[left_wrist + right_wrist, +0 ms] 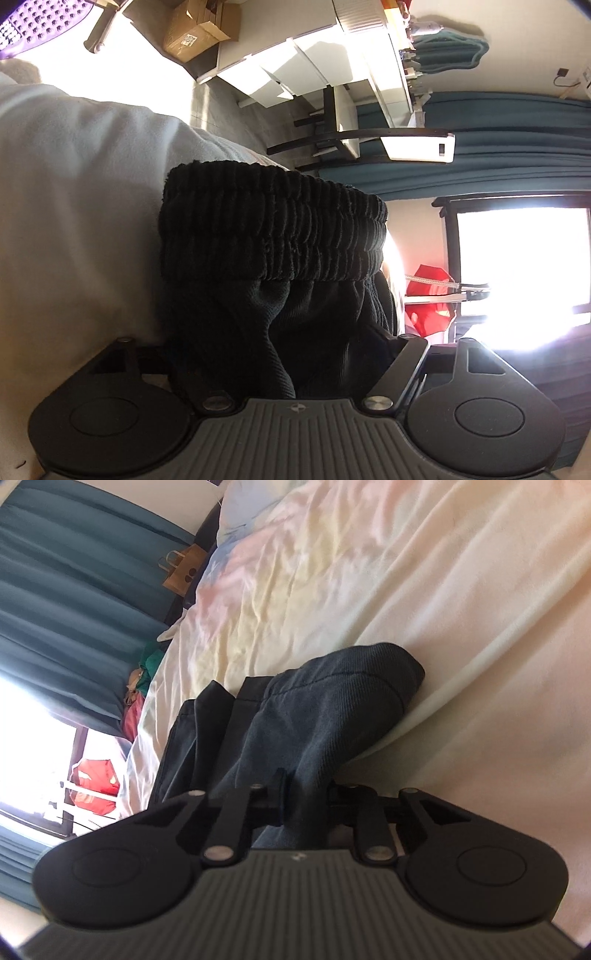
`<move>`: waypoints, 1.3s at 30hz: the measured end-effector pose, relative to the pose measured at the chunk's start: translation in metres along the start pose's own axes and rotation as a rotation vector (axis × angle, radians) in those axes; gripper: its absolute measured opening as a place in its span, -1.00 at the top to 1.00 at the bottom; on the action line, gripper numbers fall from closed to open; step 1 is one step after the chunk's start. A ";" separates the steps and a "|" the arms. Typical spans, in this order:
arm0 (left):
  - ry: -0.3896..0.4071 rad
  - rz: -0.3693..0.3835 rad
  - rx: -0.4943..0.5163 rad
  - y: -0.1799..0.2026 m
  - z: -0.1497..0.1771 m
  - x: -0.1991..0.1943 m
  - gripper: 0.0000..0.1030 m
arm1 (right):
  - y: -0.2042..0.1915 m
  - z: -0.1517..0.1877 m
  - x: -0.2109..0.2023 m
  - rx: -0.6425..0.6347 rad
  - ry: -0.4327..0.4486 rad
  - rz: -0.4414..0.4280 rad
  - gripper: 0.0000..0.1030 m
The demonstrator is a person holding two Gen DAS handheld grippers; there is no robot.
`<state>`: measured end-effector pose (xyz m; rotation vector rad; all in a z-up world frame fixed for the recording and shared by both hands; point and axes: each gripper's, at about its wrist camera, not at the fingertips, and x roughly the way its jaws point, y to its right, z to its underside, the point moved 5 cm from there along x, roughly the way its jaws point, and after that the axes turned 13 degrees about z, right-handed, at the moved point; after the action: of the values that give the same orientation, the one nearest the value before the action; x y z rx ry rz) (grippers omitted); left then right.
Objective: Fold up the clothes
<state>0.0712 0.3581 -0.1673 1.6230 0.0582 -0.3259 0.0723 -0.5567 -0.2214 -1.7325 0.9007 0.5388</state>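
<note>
Both grippers have hold of one dark garment over the bed. The left gripper (280,354) is buried in the cloth: black fabric bunches right down between its arms, and the fingertips themselves are hidden in the folds, so the grip reads as closed on the material though the pads cannot be seen. Above that bunch, the garment's ribbed elastic waistband (273,229) stands up as a thick gathered band, held clear of the pale bedsheet (74,184) that lies to one side of it.

The right gripper (306,797) is narrowed on another part of the same dark garment (325,709), the cloth pinched between its black fingers (279,794) and running away from them in a draped, folded mass. The far end of the garment rests on the cream bedsheet (461,609), and a stitched seam shows along the upper fold. A second, flatter layer of the same dark fabric lies beside the main fold, on the side toward the window (40,775).

Around the bed, teal curtains (66,590) hang by the bright window, and something red (96,782) sits just outside the glass. A brown paper bag (184,568) stands at the bed's far edge by the curtains. Seen from the left wrist, a white desk (332,74) and a cardboard box (195,33) stand on the floor beyond the bed.
</note>
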 end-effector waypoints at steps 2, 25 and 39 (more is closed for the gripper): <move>0.000 0.056 -0.024 -0.001 -0.003 -0.002 -0.08 | -0.006 -0.002 -0.008 -0.010 0.034 -0.030 0.83; 0.037 0.153 0.175 0.079 0.020 -0.072 0.90 | -0.019 -0.029 -0.090 -0.035 0.152 -0.159 0.86; 0.019 -0.091 0.463 0.179 -0.007 0.229 0.89 | -0.257 -0.034 0.091 -0.526 0.283 0.079 0.86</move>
<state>0.3336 0.3137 -0.0500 2.0868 0.0744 -0.4151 0.3276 -0.5771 -0.1220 -2.2984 1.0957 0.6309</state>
